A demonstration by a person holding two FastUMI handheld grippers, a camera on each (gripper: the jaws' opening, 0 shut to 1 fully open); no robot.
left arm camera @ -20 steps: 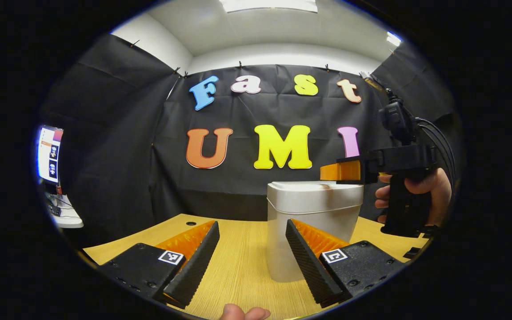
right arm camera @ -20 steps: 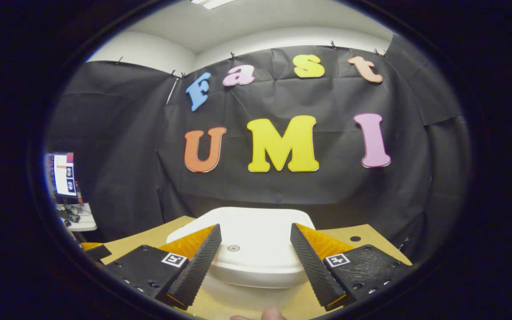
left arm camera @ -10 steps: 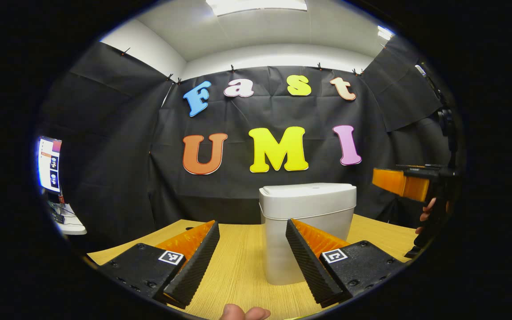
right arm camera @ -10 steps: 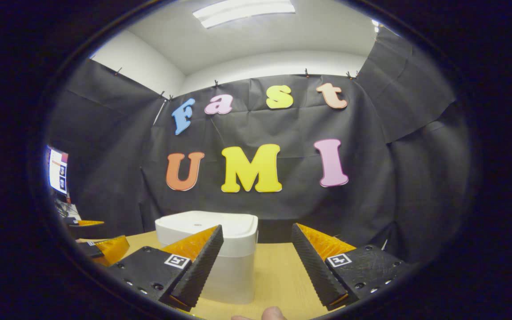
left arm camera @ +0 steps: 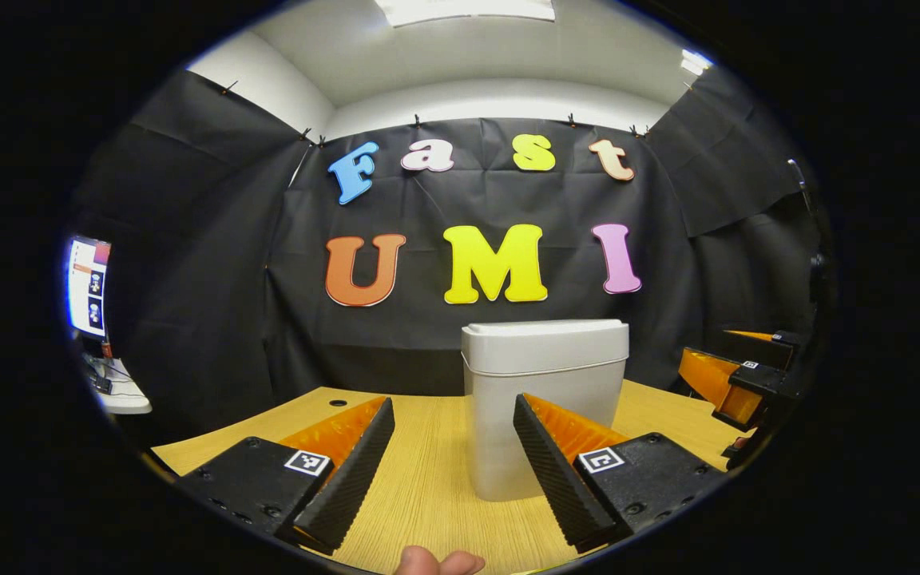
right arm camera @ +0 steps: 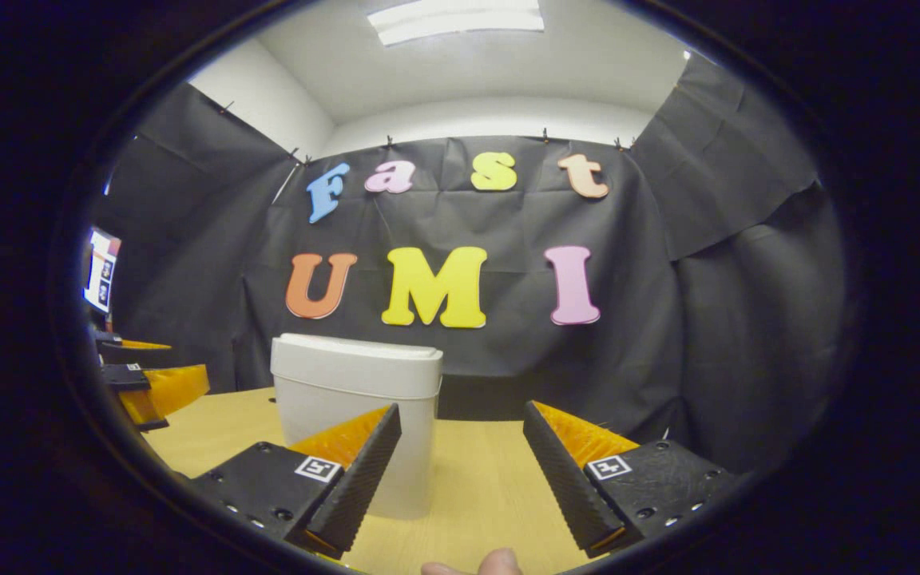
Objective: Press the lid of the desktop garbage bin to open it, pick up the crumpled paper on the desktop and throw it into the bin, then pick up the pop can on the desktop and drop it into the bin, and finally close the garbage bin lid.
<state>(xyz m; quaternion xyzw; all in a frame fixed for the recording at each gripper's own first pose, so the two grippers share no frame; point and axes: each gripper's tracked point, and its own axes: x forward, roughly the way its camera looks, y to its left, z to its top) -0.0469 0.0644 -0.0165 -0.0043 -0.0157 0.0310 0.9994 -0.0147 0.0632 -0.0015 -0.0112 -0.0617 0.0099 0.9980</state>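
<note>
Bin [left arm camera: 544, 399] upright on desk [left arm camera: 428, 479] (lid [left arm camera: 544, 334] shut); left gripper [left arm camera: 454, 447] and right gripper [right arm camera: 461, 459] level beside it, both spread, empty.

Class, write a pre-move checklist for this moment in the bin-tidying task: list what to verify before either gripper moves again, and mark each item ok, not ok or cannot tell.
1. Bin upright on the desk: ok.
2. Lid shut: ok.
3. Left gripper open, holding nothing: ok.
4. Right gripper open, holding nothing: ok.
5. Both grippers off the bin: ok.
6. Paper and can inside the bin: cannot tell with the lid shut.
</note>
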